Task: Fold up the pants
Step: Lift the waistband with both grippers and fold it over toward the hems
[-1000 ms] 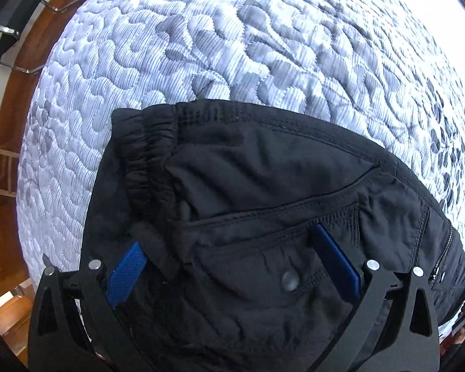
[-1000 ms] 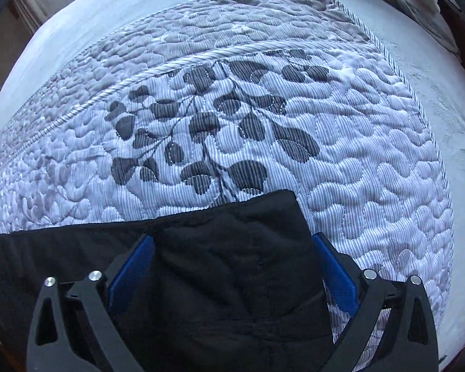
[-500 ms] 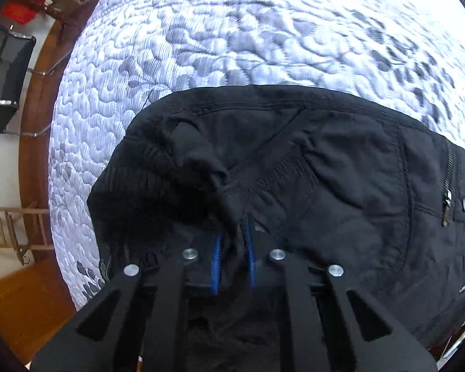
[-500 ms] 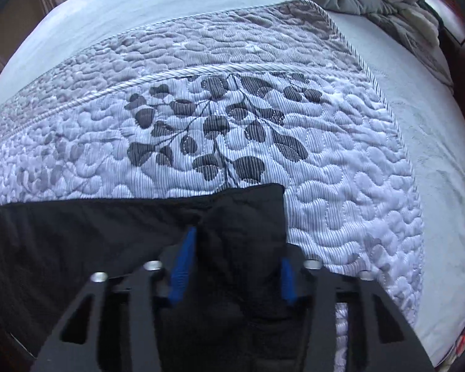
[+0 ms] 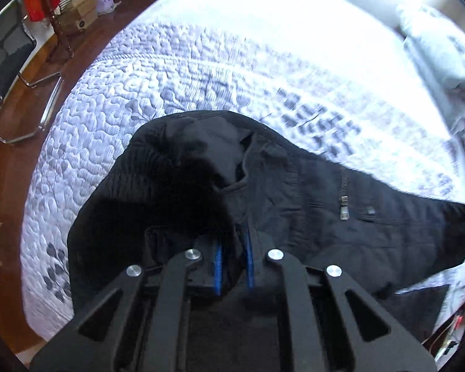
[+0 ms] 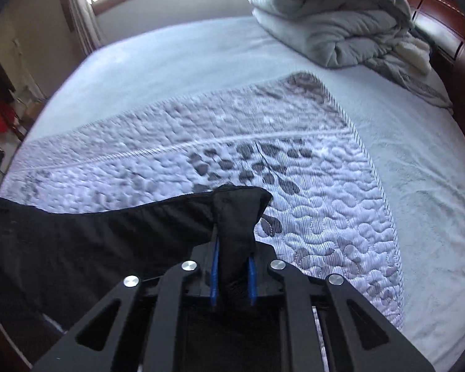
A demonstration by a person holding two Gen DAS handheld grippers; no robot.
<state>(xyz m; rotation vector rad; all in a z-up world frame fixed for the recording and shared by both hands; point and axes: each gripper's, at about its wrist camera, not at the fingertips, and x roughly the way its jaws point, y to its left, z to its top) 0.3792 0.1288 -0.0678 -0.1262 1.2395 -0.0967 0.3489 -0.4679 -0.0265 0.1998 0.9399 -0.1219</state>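
Black pants (image 5: 310, 204) hang over a quilted white-and-grey bedspread (image 5: 201, 71). My left gripper (image 5: 232, 263) is shut on the waistband end, which bunches up in front of its blue pads. A zip pocket (image 5: 343, 195) shows on the right. My right gripper (image 6: 232, 274) is shut on the leg-hem end (image 6: 237, 214), and the black leg (image 6: 93, 238) stretches away to the left. Both ends are lifted off the bedspread (image 6: 325, 204).
A folded grey duvet (image 6: 331, 15) lies at the head of the bed by the wooden headboard (image 6: 449, 31). A chrome-legged chair (image 5: 12, 59), boxes (image 5: 77, 18) and wood floor lie beyond the bed's left edge. Plain white sheet (image 6: 176, 59) lies beyond the quilt.
Both grippers went from open around the fabric to shut on it, then rose and tilted up, lifting the pants; more of the bed and room now shows.
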